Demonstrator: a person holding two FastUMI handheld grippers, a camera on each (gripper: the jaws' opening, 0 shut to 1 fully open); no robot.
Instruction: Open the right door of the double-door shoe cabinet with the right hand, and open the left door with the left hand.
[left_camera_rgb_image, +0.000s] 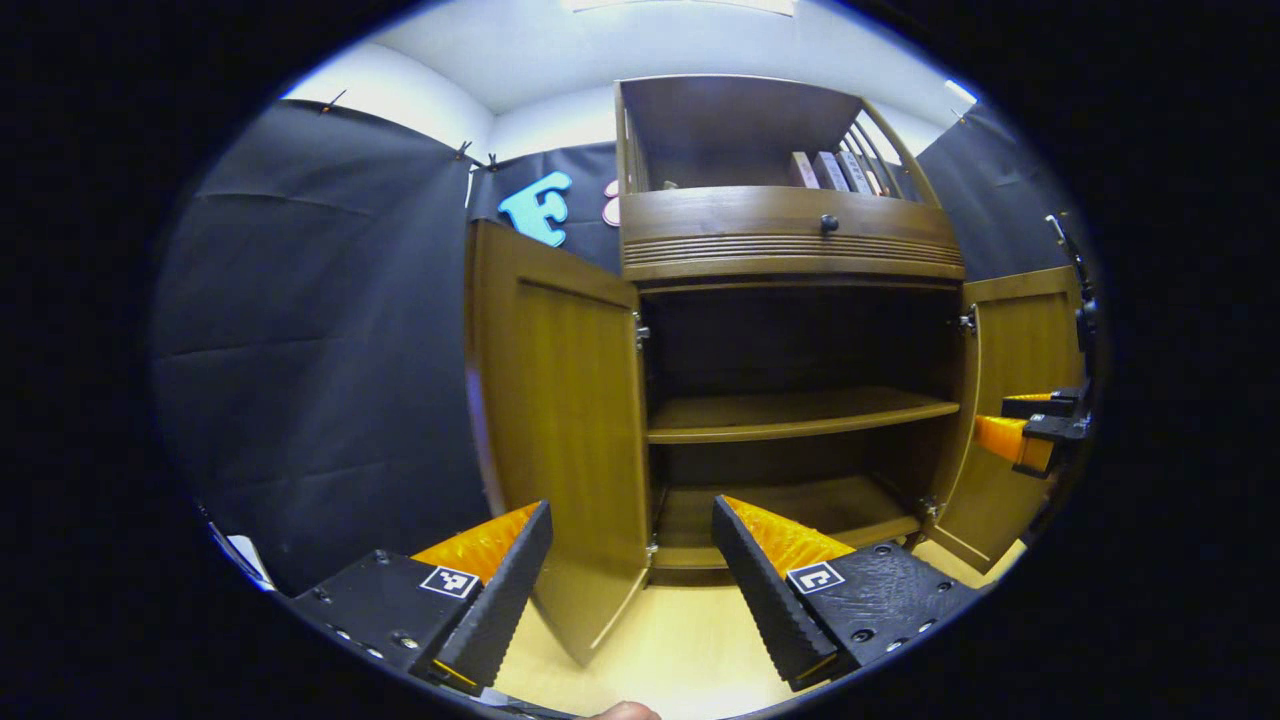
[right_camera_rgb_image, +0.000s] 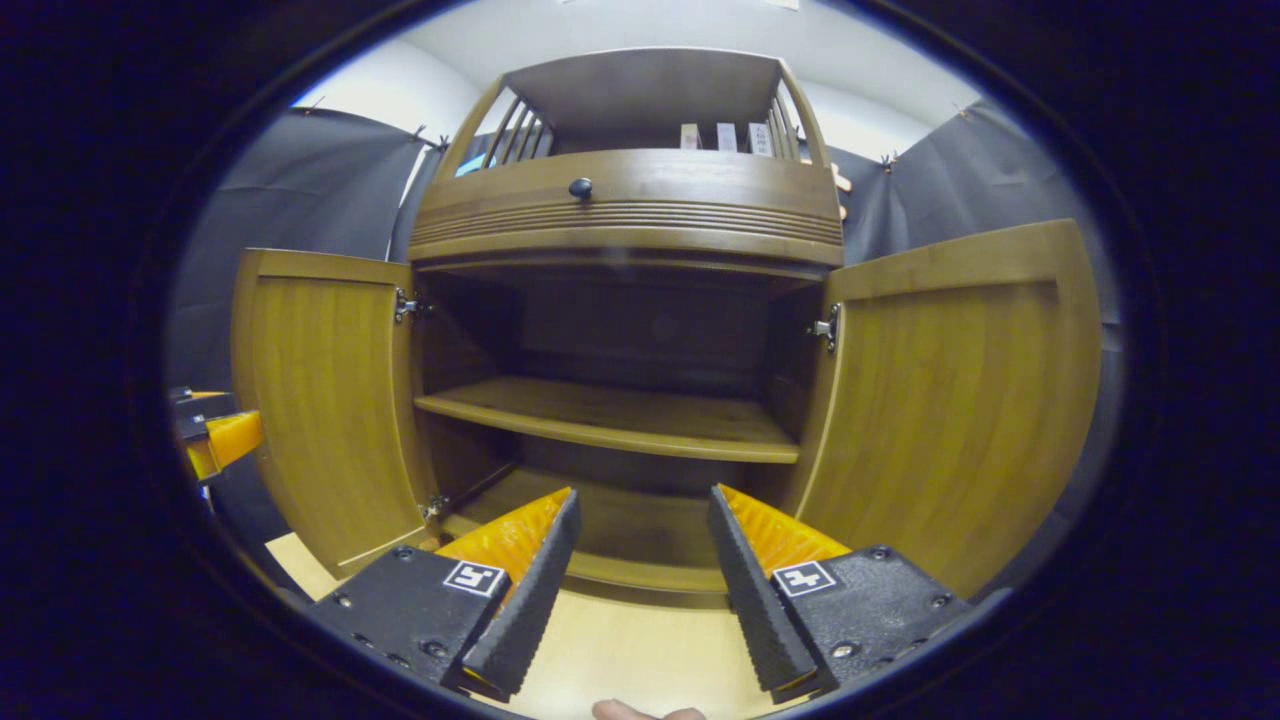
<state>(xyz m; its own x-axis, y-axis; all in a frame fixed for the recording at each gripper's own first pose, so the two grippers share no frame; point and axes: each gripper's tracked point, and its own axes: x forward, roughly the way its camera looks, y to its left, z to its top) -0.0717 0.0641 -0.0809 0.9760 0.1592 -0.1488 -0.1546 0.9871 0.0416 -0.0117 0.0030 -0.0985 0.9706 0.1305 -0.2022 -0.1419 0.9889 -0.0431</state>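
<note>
The wooden shoe cabinet stands before me with both doors swung wide. Its left door hangs open toward the left, its right door toward the right. Inside are an empty middle shelf and a bottom board. My left gripper is open, held in front of the left door's free edge, touching nothing. My right gripper is open too, facing the cabinet's inside. The right gripper also appears by the right door in the left gripper view, and the left gripper by the left door in the right gripper view.
A drawer with a dark knob sits above the doors. Several books stand on the open top shelf. The floor is pale wood. Black cloth walls close in on both sides.
</note>
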